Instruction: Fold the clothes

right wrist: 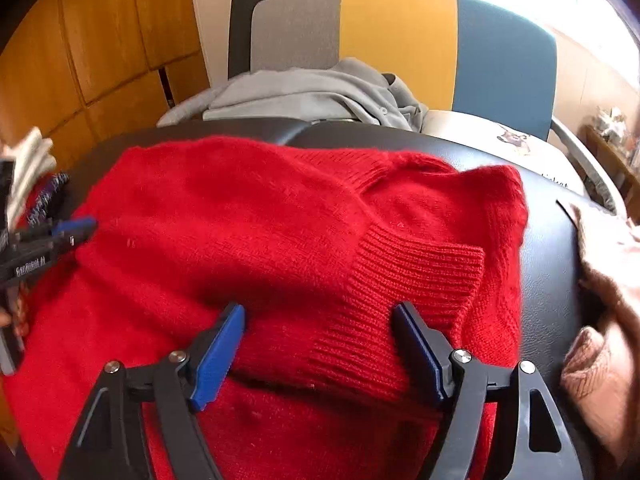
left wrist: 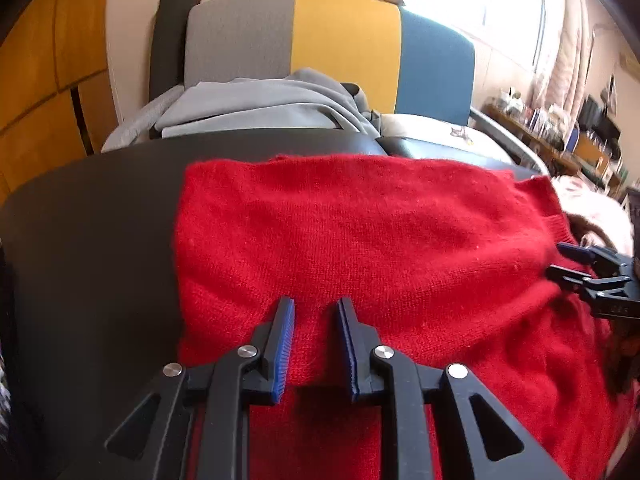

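Currently, quick labels:
garment: red fuzzy knit sweater (right wrist: 248,240) lies partly folded on the black padded counter (left wrist: 92,240), ribbed cuff (right wrist: 400,288) of a sleeve laid across the body
left tool: left tool (left wrist: 314,308) over the near left part of the knit, blue pads a narrow gap apart, nothing pinched between them, so open
right tool: right tool (right wrist: 320,316) jaws spread wide either side of the ribbed cuff, pads not pressing it, so open, holding nothing
step: looks like a fold just laid down and let go; sleeve is in, body not yet folded over
next move: probably re-grip an edge of the sweater with both tools and bring it over evenly; soft knit will sag and bunch, so pinch both layers
background: grey garment (left wrist: 256,104) piled on a grey, yellow and blue chair (left wrist: 344,36) behind the counter
right edge: pinkish-brown knit item (right wrist: 600,288) just beside the sweater, not in play
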Available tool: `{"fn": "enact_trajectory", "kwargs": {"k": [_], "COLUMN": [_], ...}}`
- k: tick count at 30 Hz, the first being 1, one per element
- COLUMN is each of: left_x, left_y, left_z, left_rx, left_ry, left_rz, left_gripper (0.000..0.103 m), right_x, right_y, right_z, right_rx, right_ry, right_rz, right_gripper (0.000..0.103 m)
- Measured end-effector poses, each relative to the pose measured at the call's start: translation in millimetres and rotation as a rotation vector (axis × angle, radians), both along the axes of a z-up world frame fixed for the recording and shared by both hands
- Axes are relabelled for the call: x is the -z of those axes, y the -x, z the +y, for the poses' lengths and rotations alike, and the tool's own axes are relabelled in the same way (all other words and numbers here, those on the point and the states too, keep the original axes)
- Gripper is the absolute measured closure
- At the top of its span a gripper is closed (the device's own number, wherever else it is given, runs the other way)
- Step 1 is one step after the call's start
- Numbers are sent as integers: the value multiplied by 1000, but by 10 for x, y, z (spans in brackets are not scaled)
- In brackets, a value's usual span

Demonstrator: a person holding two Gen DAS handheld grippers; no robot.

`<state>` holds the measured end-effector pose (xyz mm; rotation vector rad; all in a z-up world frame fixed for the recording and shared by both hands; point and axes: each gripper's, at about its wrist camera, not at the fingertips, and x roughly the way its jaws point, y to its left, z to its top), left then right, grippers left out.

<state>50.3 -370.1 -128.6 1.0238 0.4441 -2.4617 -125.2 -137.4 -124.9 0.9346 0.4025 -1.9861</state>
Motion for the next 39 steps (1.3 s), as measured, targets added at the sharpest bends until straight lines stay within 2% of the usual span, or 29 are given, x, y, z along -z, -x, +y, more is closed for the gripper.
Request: {"fn": "enact_trajectory", "kwargs": {"k": [4, 6, 9, 12, 13, 17, 20, 23, 26, 29, 33, 36, 39], "left_x": [32, 42, 23, 15, -5, -184, -323, -343, -276, -149, 21, 98, 121], "left_y": [24, 106, 266, 374, 389, 207, -132, -539, -1003, -1465, -1892, -2104, -2234], "left_z": [-60, -61, 30, 77, 67, 106, 159, 196, 230, 284, 459, 556, 645], "left_rx": [-15, -13, 5, 20, 19, -7, -11, -37, -83, -115, -129, -150, -164], "left_ry": [-16, 26, 142, 214, 212, 191, 154, 99, 22, -59, -94, -120, -152], "left_rz": [23, 0, -68, -115, -122, -111, -62, -43, -14, 4, -7, 18, 54], "left_gripper": [79, 79, 78, 78, 78, 77, 77, 77, 77, 77, 77, 76, 74], "right_x": [14, 6, 3, 11, 8, -89, -222, -310, -297, -234, -103, -11, 9], "right_y": [-21, -25, -60, -46, -28, -50, -197, -352, -541, -645, -797, -921, -1015], "right_z": [-51, -42, -9, -28, -33, 19, 288, 563, 1051, 1543, 2202, 2513, 2596], "right_rx": [-3, -2, 2, 5, 5, 37, 45, 47, 53, 108, 193, 223, 227], "right_ry": [-13, -8, -8, -17, -19, -26, 41, 83, 125, 148, 168, 212, 277], "right_rz": [12, 12, 22, 25, 23, 5, -34, -65, -146, -213, -293, -330, -361], "right_gripper": [20, 20, 19, 18, 18, 17, 12, 6, 4, 1, 0, 0, 0]}}
